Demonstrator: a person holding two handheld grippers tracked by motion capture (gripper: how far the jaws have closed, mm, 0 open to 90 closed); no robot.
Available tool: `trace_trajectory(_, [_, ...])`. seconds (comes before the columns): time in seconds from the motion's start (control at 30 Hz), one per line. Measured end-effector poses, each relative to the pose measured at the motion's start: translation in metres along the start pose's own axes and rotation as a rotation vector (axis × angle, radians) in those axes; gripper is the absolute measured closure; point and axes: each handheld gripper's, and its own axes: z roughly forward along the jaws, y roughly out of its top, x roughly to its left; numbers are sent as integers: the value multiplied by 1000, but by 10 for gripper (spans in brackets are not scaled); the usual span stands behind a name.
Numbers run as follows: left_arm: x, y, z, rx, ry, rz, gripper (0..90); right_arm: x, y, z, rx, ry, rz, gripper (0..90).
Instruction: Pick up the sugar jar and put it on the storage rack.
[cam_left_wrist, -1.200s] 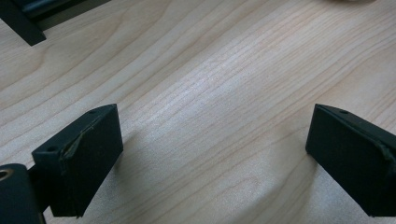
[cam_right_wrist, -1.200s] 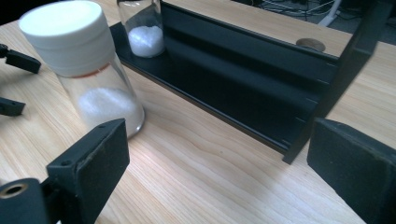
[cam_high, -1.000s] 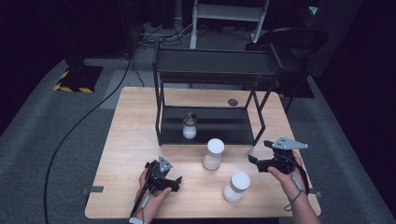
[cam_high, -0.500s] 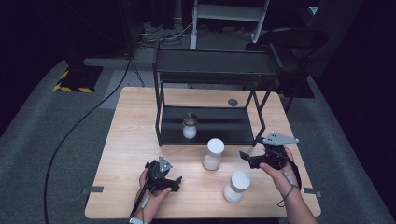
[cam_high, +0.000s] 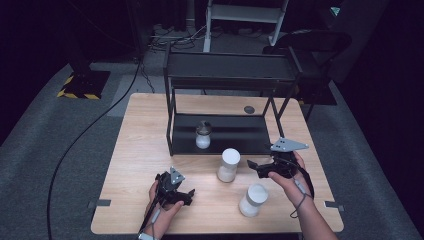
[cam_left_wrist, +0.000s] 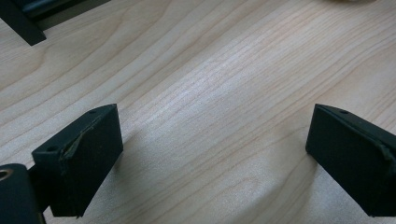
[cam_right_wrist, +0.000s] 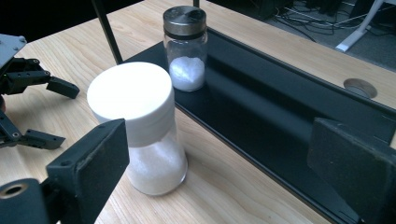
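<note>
The right hand-held gripper (cam_high: 256, 166) hangs spread and empty, aimed at the white-capped jar (cam_right_wrist: 140, 126) standing upright on the desk (cam_high: 140, 130) just in front of the black rack (cam_high: 225, 75), its long axis vertical, cap up. Part full of white powder, it looks rigid, smooth and bottom-heavy, so I would grip the waist below the cap. The left hand-held gripper (cam_high: 186, 196) rests spread over bare wood
</note>
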Motion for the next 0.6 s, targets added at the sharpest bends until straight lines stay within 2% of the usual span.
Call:
trace_trajectory(0.5, [0,0,0,1,-1,-1,38,6,18,13,20,32,-41,51])
trace_trajectory(0.6, [0,0,0,0,0,1,38,7,23,16,29,39,-62,51])
